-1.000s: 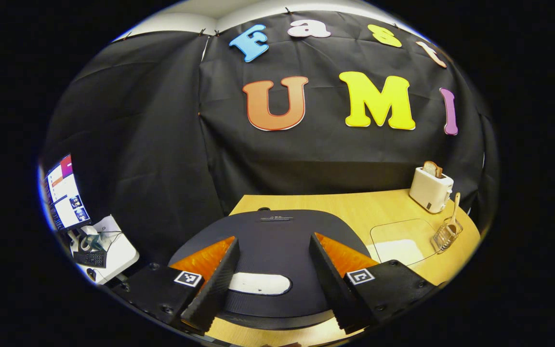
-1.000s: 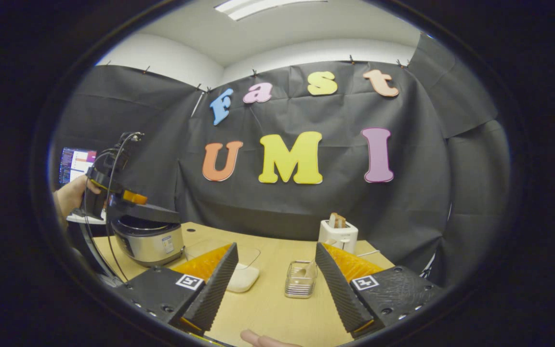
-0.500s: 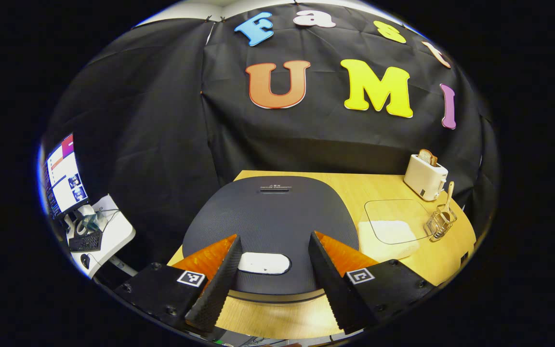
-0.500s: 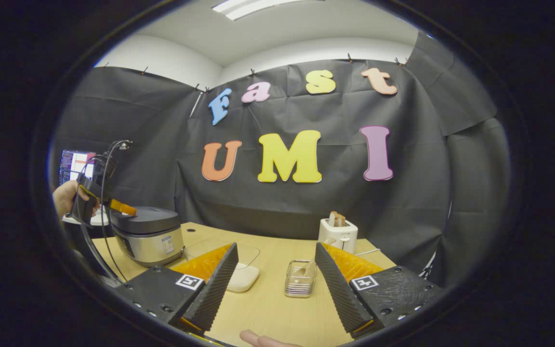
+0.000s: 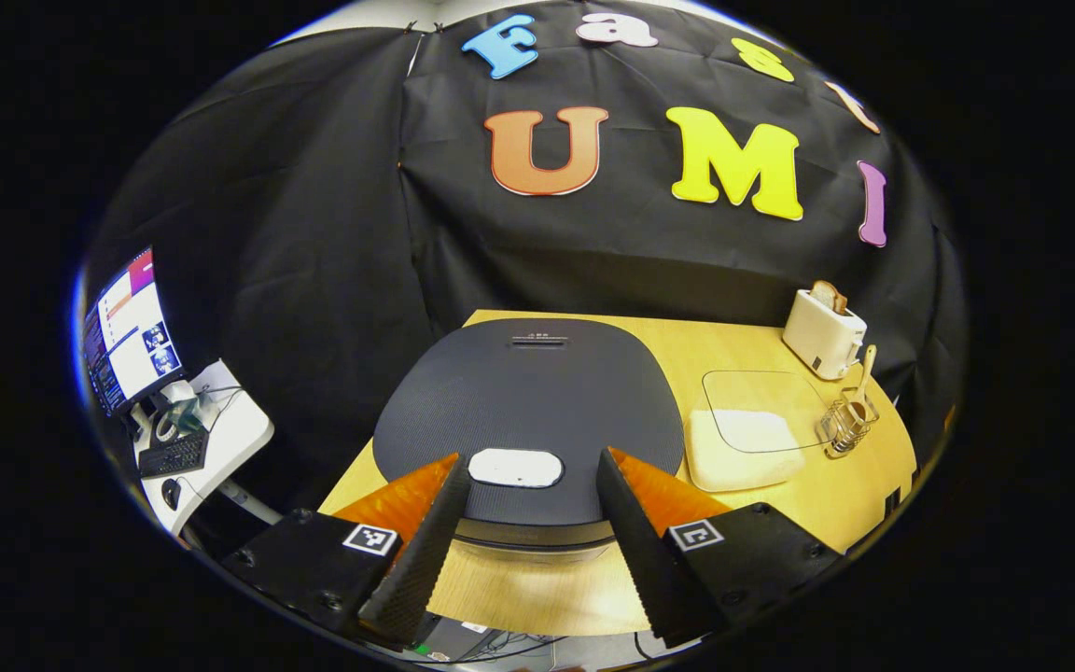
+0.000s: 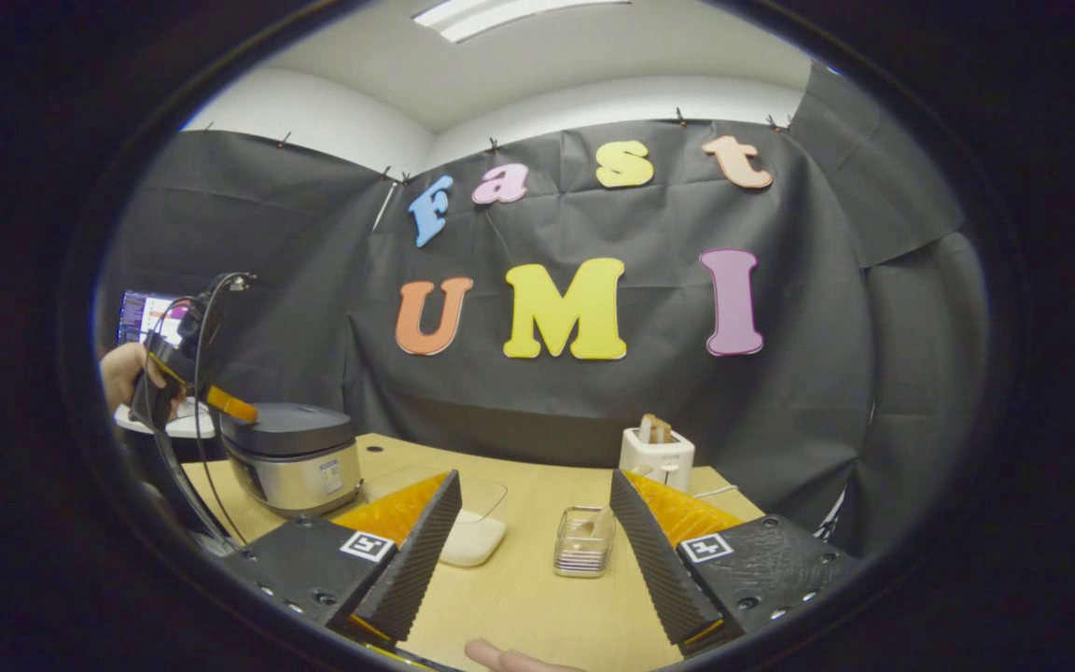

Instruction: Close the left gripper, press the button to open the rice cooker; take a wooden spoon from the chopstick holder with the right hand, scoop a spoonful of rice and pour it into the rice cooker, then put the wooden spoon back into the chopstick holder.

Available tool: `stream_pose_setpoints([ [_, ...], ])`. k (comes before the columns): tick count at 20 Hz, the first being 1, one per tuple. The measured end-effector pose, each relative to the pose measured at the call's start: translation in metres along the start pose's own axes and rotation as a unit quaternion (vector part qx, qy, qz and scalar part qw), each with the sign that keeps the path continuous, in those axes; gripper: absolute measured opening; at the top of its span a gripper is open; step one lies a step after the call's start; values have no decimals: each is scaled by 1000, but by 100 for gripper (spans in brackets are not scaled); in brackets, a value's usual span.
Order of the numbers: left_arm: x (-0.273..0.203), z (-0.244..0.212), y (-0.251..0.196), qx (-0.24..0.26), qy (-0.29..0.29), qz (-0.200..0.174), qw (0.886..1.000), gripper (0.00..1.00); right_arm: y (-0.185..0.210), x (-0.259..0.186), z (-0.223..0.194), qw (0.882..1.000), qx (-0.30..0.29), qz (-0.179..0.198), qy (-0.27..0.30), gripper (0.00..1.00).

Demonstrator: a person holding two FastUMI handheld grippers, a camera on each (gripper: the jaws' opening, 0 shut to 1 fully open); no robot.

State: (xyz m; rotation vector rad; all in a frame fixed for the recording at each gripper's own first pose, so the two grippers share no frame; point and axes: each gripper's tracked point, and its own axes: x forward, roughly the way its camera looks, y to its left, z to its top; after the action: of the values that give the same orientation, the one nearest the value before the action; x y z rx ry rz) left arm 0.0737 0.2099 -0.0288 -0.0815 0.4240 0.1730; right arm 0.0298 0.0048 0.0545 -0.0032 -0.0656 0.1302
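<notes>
Tabletop (image 5: 761, 523) holds toaster (image 5: 823, 329); left claw (image 5: 528, 551) gapes above rice cooker (image 5: 530, 411).

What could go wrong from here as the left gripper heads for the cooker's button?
1. The left gripper is wide open, fingers straddling the white button on the rice cooker lid; pressing like this may miss it, so close first.
2. The glass rice container sits right beside the cooker; a sideways slip might bump it.
3. The wooden spoon leans in the chopstick holder near the toaster, leaving a tight reach.

Both grippers, left gripper (image 5: 528, 551) and right gripper (image 6: 528, 560), jaws apart
</notes>
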Motion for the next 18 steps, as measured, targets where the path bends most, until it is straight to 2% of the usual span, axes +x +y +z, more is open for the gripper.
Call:
stream_pose_setpoints([
  [6, -1, -6, -1, -15, -38, 7, 999, 88, 6, -7, 3, 1000, -4, 3, -2, 95],
  [7, 2, -8, -1, -12, -38, 9, 999, 93, 7, -9, 4, 1000, -3, 3, -2, 96],
  [8, 2, -6, 1, -16, -50, 11, 999, 92, 6, -11, 4, 1000, -1, 2, -2, 95],
  [9, 3, -8, -1, -23, -54, 15, 998, 87, 6, -13, 2, 1000, 1, 1, 0, 96],
  [13, -2, -2, -1, -18, -83, 26, 996, 86, 4, -20, -6, 1000, 6, -6, 15, 95],
  [15, -11, 5, -6, -30, -104, 22, 994, 81, 3, -23, -7, 1000, 1, -12, 16, 95],
  [18, -33, 17, -17, -22, -150, 31, 988, 81, -7, -26, -11, 999, -4, -33, 18, 96],
])
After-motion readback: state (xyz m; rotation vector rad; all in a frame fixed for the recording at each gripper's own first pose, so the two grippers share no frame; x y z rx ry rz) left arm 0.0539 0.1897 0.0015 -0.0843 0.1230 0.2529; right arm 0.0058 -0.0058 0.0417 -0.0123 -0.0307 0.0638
